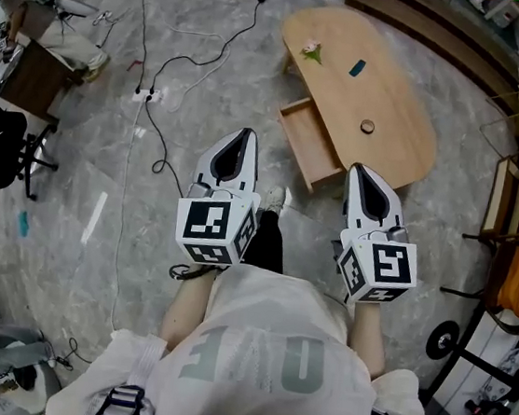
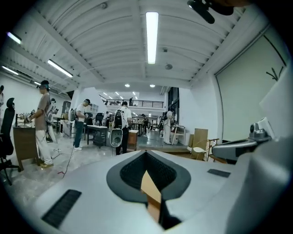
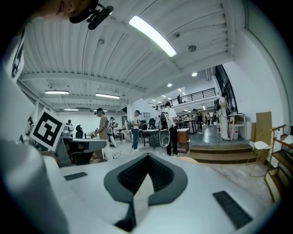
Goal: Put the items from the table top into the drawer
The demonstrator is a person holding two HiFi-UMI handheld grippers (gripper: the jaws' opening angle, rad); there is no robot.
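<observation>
Grey workshop floor below, left gripper and right gripper side by side — near level, both closed, empty.

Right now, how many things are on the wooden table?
3: a flower at the far end, a teal block beside it, a round piece nearer us. None seem hidden.

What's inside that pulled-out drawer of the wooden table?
The drawer shows only its bare wooden bottom; nothing lies in the open part. Its back end is tucked under the table top, so that part cannot be seen.
</observation>
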